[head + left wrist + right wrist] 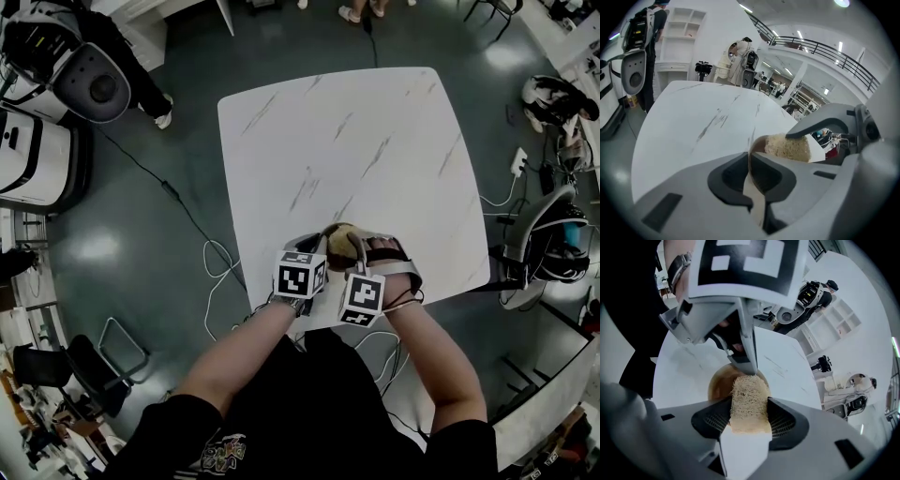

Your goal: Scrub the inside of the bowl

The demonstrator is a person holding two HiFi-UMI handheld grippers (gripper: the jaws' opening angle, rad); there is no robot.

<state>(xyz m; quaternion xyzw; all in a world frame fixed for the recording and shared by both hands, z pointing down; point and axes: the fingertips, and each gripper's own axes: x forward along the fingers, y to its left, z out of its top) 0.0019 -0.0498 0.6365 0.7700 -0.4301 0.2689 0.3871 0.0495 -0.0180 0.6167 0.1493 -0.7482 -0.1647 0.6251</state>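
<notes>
Brown bowl (337, 240) at near edge of white marbled surface (375, 141), resting or lifted unclear, thin rim pinched tight in left claw (751, 171); right claw (749, 417) clamped on pale fibrous scrub pad (749, 397), pad tip reaching into bowl. Scrubbing step judged in hand; next move probably calls for rubbing pad round inner wall with firm rim grip, rolling bowl to reach unscrubbed parts. No brand or readable writing: only black-and-white square markers (300, 276) on claw cubes, shirt print too blurred.
</notes>
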